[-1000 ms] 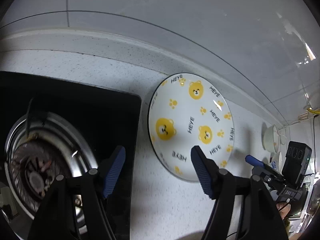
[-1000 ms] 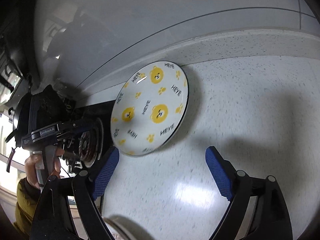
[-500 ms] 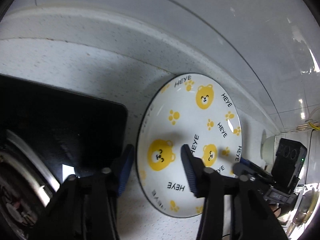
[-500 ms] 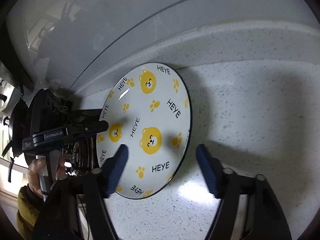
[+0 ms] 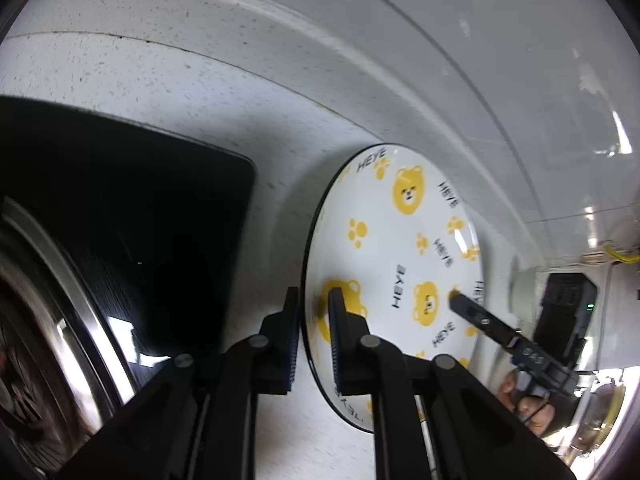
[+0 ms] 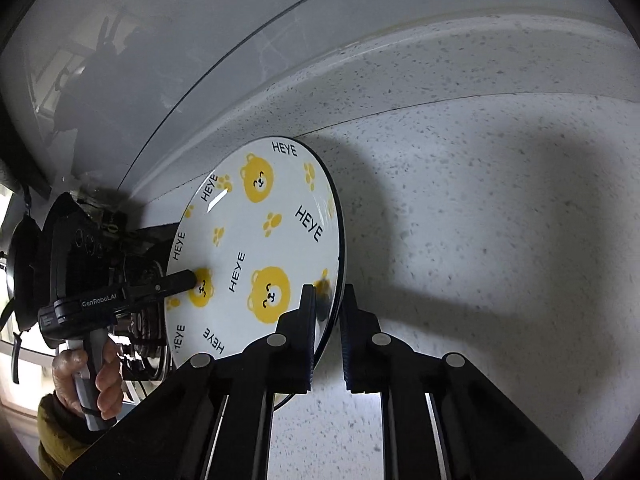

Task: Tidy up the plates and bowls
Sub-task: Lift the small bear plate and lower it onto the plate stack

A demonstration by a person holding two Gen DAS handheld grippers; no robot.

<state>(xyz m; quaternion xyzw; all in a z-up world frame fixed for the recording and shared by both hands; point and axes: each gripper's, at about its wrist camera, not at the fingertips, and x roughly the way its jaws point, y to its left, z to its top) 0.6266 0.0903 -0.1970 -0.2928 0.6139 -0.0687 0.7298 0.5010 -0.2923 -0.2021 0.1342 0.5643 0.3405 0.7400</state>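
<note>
With both tools clamped on the plate (image 5: 404, 256) rim, left tool (image 5: 314, 300) and right tool (image 6: 328, 294) at opposite edges (it sits on the worktop (image 6: 500, 220), by the stove (image 5: 132, 216)), you're mid-pickup; next, lift it level.

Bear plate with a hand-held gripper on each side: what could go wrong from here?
1. The plate is glossy, and each hand-held gripper, left and right, pinches only a thin strip of rim at opposite edges. It could slip or swing if the hands lift unevenly.
2. It sits right by the raised back ledge, so the far rim may knock it.
3. The stove is close on the left side; a dropped plate could strike it.
</note>
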